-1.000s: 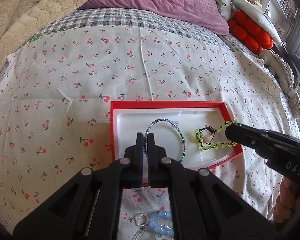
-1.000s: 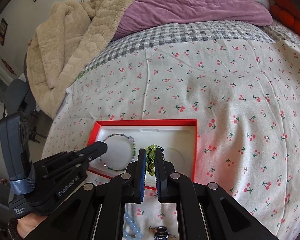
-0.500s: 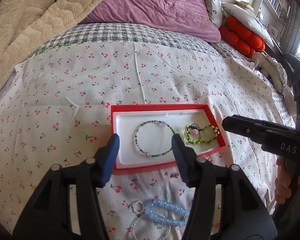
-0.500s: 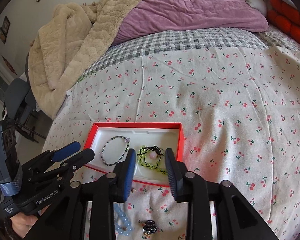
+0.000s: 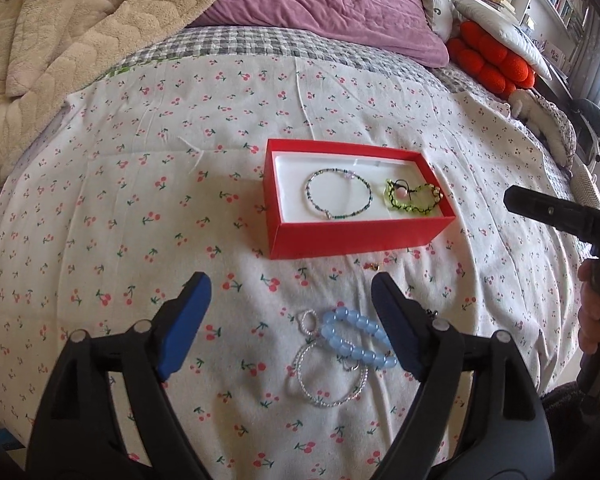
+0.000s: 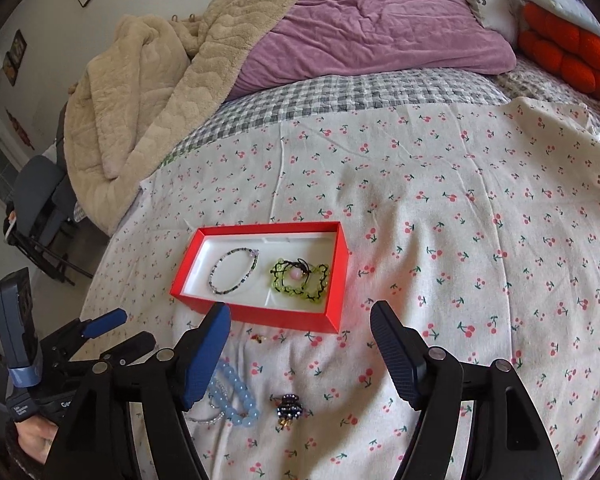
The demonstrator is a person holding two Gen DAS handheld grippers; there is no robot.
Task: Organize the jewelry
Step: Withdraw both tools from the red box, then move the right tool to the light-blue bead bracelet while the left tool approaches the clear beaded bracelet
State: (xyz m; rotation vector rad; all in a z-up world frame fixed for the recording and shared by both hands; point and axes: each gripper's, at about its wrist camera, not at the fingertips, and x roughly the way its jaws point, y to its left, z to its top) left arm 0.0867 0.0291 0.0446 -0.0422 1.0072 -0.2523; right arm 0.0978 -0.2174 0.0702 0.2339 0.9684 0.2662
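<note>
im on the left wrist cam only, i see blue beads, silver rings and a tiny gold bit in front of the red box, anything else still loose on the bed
Observer: Yes, a small dark hair claw lies on the sheet, to the right of the blue bead bracelet.
Operator: is it touching the beads
Observer: No, bare sheet shows between them.
Operator: ok and my other tool, carrying anything
Observer: No. The right gripper has its jaws opening and nothing is between them.
</note>
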